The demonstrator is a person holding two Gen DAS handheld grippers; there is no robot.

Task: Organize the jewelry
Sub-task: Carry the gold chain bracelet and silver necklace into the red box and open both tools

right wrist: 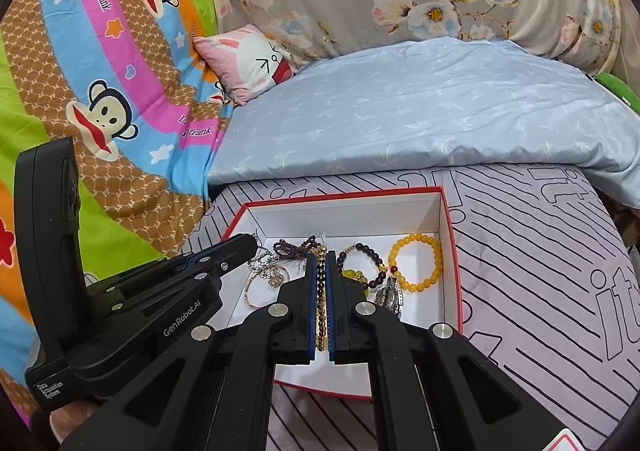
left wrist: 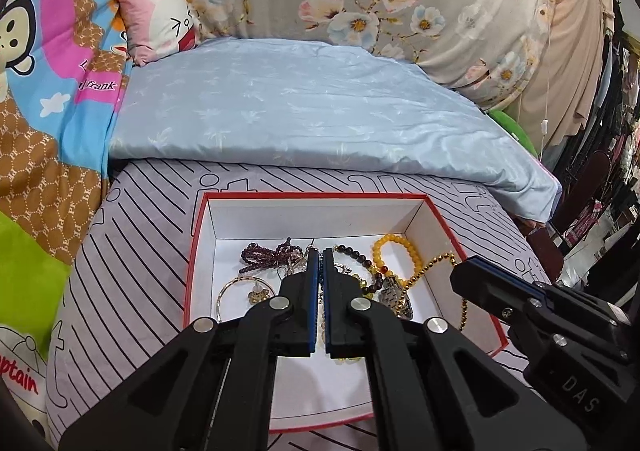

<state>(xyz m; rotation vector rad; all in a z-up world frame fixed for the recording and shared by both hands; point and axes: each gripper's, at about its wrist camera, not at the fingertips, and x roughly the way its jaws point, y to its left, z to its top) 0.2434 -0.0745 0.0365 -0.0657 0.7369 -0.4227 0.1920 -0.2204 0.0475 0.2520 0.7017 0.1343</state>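
Right tongs [right wrist: 320, 257] nipped narrow on gold bead strand [right wrist: 321, 307], left tongs [left wrist: 320, 253] nearly closed on silver chain [right wrist: 267, 263] over red box [left wrist: 308, 196]

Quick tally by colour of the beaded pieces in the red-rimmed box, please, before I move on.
Yellow bead bracelet: 1
Dark purple bead strand: 1
Gold bead chain, in the right gripper: 1
Dark brown bead bracelet with gold accents: 1
Total: 4
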